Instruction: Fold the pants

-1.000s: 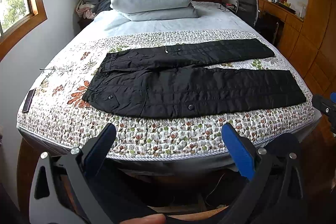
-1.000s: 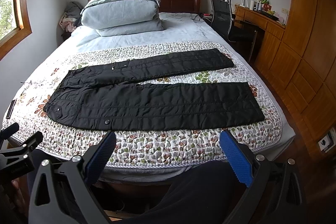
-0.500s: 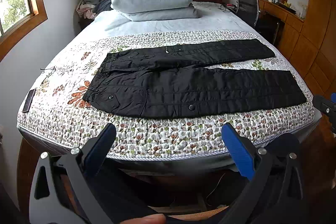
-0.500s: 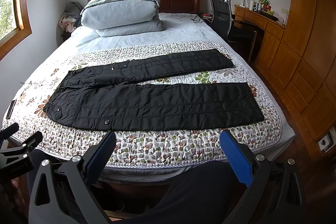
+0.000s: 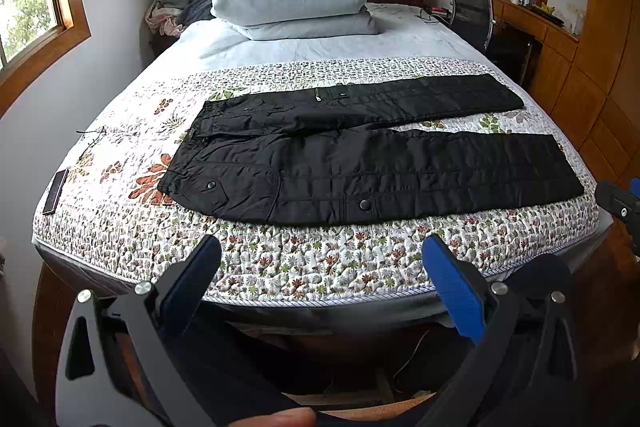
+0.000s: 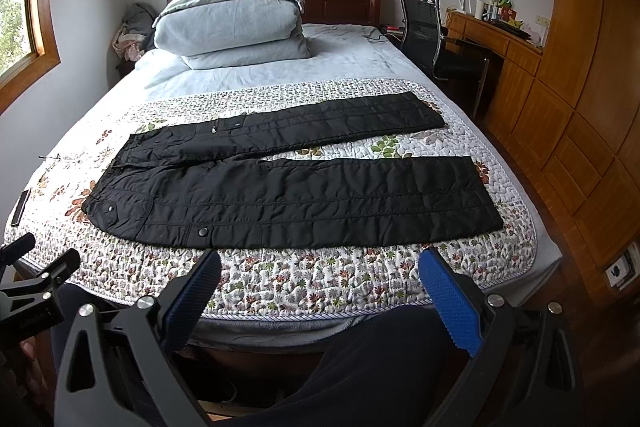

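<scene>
Black quilted pants (image 5: 360,171) (image 6: 288,195) lie flat on the floral quilt (image 5: 304,259) (image 6: 304,275), waist to the left, both legs spread apart and pointing right. My left gripper (image 5: 322,279) hovers open at the bed's near edge, short of the pants, with nothing between its blue pads. My right gripper (image 6: 320,283) is also open and empty, held before the near edge below the front leg. The right gripper's tip (image 5: 618,201) shows at the right border of the left wrist view; the left gripper's body (image 6: 32,283) shows at the lower left of the right wrist view.
A dark phone (image 5: 56,185) lies on the quilt's left edge. Folded grey bedding (image 5: 292,1) is stacked at the headboard. An office chair (image 6: 424,23) and wooden desk and cabinets (image 6: 560,99) stand right of the bed. A person's dark-clad leg (image 6: 360,367) is below the grippers.
</scene>
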{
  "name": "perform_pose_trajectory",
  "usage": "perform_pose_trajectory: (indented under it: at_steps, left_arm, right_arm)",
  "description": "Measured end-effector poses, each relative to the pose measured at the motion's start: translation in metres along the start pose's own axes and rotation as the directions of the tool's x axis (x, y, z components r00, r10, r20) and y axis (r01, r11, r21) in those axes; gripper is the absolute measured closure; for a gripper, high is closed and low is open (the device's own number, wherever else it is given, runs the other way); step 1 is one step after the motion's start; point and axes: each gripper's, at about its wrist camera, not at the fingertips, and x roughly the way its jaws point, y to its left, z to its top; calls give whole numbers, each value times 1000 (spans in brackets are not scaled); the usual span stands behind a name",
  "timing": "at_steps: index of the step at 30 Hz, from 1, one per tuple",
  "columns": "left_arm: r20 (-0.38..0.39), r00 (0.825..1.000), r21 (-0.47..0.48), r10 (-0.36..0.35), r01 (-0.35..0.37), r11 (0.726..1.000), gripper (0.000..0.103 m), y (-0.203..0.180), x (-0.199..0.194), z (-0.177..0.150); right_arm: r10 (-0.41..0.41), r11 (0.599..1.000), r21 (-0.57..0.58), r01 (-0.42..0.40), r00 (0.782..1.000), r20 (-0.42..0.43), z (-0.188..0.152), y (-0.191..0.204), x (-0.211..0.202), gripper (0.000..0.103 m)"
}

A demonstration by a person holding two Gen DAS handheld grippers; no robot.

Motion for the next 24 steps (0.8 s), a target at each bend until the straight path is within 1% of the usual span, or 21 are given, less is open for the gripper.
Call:
perform_pose_trajectory:
  at_steps: [6,17,21,24]
  left_arm:
    - [0,1000,0,0,0,1000,3,1,2,0]
    - [-18,1000,2,-4,4,1000,3,3,13,2]
    - [-24,1000,13,-3,3,1000,3,6,22,7]
    - [-30,999,26,-16,17,1000,3,9,33,11]
  right_arm:
    - [-6,1000,-4,6,1000,1,0,0,2,3]
    - [-12,1000,-10,11,1000,-22,-1,2,15,3]
    - [-8,1000,-16,7,1000,-17,1,0,23,3]
    - [-14,1000,-25,14,1000,-6,6,-2,29,3]
